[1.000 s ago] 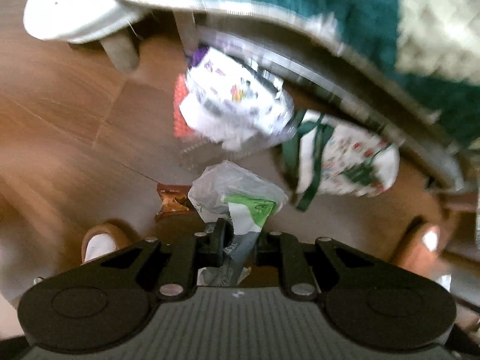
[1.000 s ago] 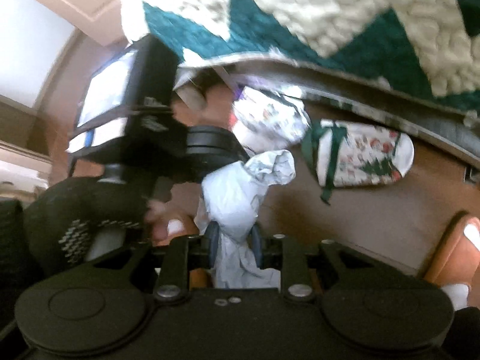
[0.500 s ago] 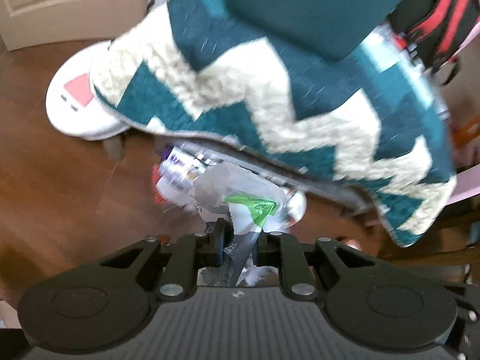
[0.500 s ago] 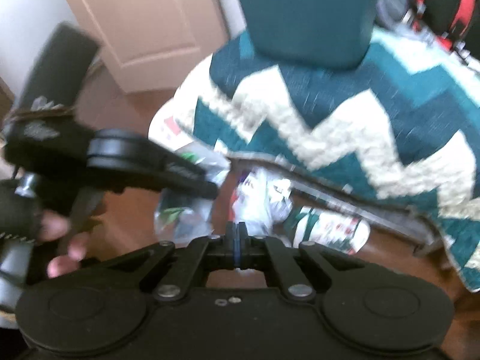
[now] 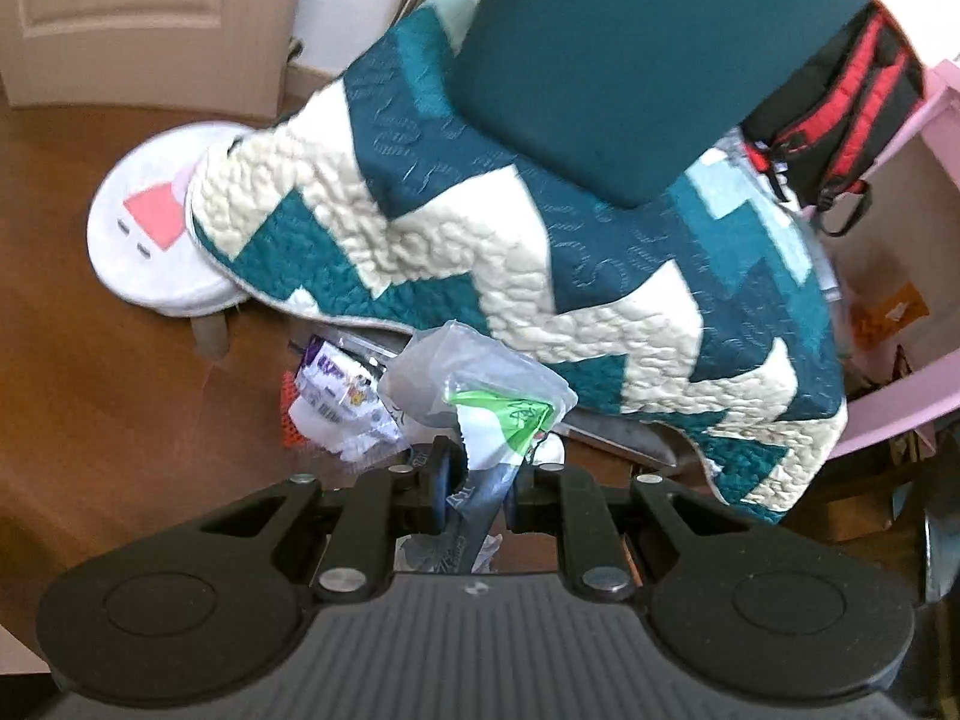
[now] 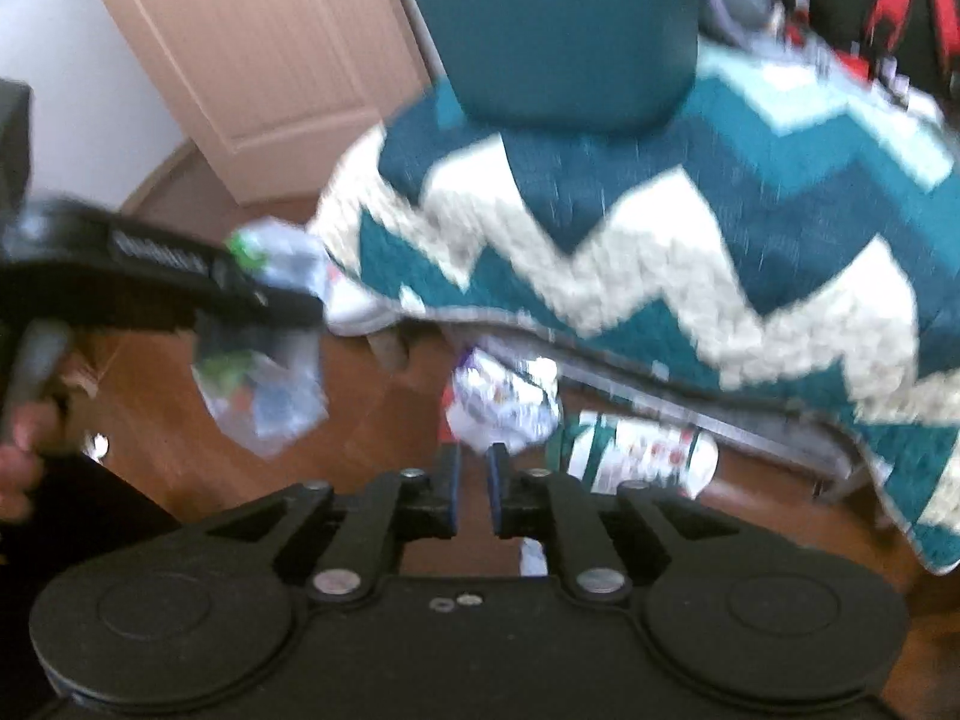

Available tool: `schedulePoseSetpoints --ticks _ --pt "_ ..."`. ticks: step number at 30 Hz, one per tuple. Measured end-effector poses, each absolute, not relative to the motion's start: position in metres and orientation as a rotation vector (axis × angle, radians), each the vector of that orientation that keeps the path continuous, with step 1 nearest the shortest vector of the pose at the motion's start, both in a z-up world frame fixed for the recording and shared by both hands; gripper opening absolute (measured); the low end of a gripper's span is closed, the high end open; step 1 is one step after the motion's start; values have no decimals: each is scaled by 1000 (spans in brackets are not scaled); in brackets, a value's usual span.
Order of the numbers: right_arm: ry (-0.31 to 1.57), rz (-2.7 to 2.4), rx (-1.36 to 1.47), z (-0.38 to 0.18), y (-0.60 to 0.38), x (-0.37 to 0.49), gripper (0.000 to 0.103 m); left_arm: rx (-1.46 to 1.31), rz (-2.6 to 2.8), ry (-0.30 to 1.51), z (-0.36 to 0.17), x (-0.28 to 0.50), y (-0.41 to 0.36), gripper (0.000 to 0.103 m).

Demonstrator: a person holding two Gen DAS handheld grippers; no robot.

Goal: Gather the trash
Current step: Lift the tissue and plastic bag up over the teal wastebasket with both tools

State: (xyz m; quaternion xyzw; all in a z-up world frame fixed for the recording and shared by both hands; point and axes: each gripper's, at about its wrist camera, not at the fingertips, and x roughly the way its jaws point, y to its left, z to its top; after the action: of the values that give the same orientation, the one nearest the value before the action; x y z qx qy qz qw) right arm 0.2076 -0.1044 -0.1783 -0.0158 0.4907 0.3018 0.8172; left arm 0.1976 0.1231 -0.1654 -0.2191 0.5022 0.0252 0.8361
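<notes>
Left wrist view is showing a white round stool (image 5: 153,234) sitting at far left on the wooden floor (image 5: 90,420), a teal-and-cream zigzag quilt (image 5: 540,276) draping beside it, and the left tool (image 5: 477,480) clamping a clear plastic bag (image 5: 474,384) of trash above littered wrappers (image 5: 336,402). Right wrist view is showing a hand (image 6: 18,456) gripping that tool at left, the bag dangling, while the right tool (image 6: 471,483) is opening, its narrow gap holding nothing.
</notes>
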Motion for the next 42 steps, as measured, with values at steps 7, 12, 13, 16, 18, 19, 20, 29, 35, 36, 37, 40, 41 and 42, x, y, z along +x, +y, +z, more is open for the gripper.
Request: schedulePoseSetpoints --ticks 7,12,13,16,18,19,20,29,35,36,37,40,41,42 --pt "1230 707 -109 -285 -85 235 25 -504 58 1096 -206 236 138 16" --pt "1314 841 -212 -364 -61 239 49 -474 37 1070 -213 256 148 16" --pt "1332 859 -235 -378 -57 238 50 -465 40 1068 -214 258 148 16" --pt "1338 915 -341 -420 -42 235 51 -483 37 1081 -219 264 151 16" --pt "1328 952 -434 -444 -33 231 51 -498 41 1099 -224 266 153 16" --pt "1327 963 -480 -456 -29 230 51 -509 49 1109 -227 267 155 16" --pt "1328 972 -518 -466 -27 229 51 -520 55 1118 -229 268 155 16" --pt "1308 994 -720 -530 -15 223 52 -557 47 1195 -248 271 152 16" --pt "1322 973 -752 -553 -12 225 52 -566 42 1231 -256 271 149 16" --pt "1322 960 -762 -556 -12 226 52 -567 42 1235 -257 271 148 16" --pt "1325 952 -770 -559 -12 226 52 -570 41 1239 -258 272 148 16" --pt "1318 946 -799 -564 -9 225 54 -567 44 1243 -259 271 148 16" --pt "1312 944 -818 -564 -6 224 54 -570 44 1246 -260 271 148 16" --pt "1306 938 -831 -566 -4 223 54 -573 45 1249 -261 272 148 16"
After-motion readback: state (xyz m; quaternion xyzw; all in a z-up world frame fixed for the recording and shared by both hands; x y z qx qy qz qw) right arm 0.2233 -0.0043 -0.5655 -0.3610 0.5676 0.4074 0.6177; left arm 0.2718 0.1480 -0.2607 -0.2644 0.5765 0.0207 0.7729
